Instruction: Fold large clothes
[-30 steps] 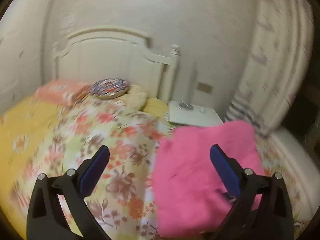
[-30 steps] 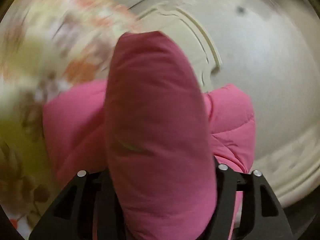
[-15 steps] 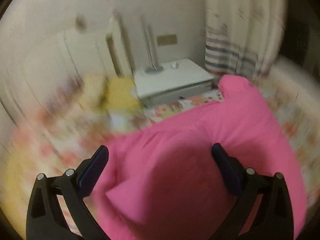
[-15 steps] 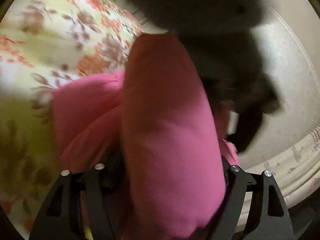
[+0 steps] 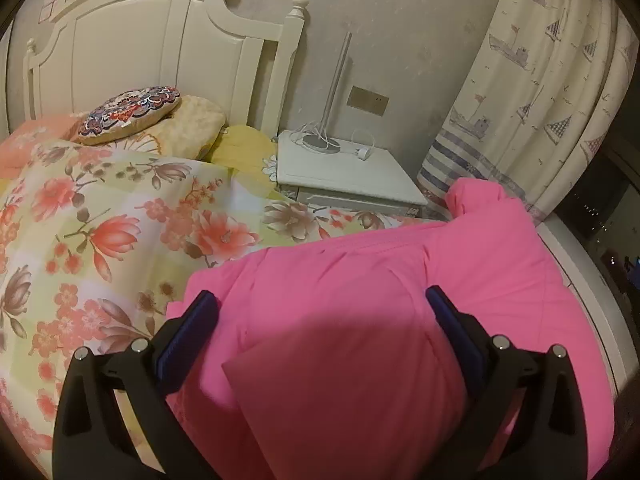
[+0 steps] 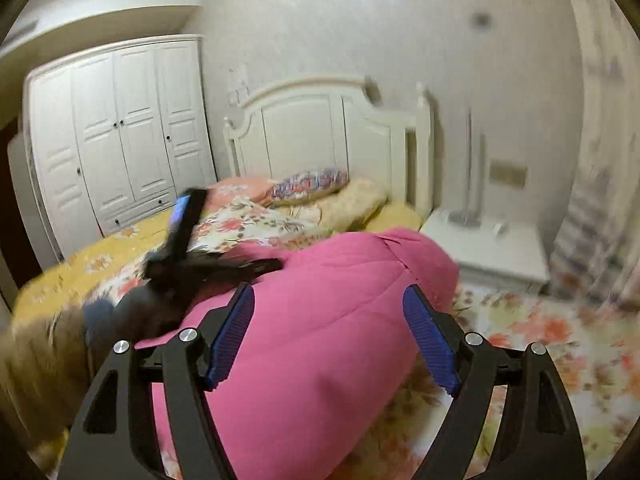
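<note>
A bright pink padded jacket (image 5: pixel 400 320) lies folded in a thick bundle on the floral bedspread (image 5: pixel 100 232). My left gripper (image 5: pixel 320 320) is open, its blue pads astride the bundle's near part. In the right wrist view the jacket (image 6: pixel 320 340) bulges between the pads of my right gripper (image 6: pixel 328 336), which is open. The left gripper (image 6: pixel 188 240) shows blurred in that view, at the jacket's left side.
A white headboard (image 5: pixel 160 48) with pillows (image 5: pixel 132 114) stands at the bed's head. A white nightstand (image 5: pixel 348 176) with a lamp base sits right of it, then a curtain (image 5: pixel 540 92). A white wardrobe (image 6: pixel 116 136) stands at far left.
My right gripper has let go of the jacket fold and opened, pulling back and up. My left gripper has swung over the jacket bundle and steadied.
</note>
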